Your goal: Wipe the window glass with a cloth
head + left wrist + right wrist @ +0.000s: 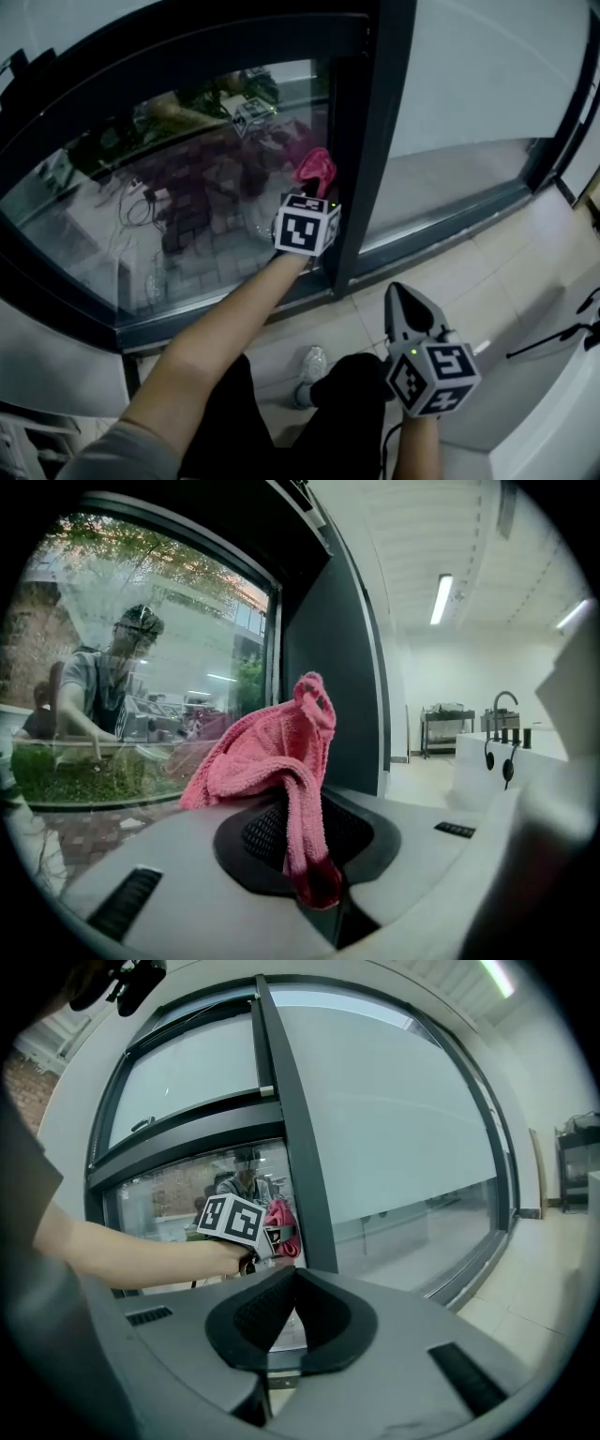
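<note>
Now left gripper jaws pinch the cloth at the glass; right gripper closed.

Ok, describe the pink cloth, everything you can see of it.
The pink cloth looks like fuzzy terry or microfibre and is crumpled. One twisted fold is pinched between the shut jaws of the left gripper; the rest bunches above them. It is held up by the window glass, beside the dark frame; whether it touches the glass is unclear.
</note>
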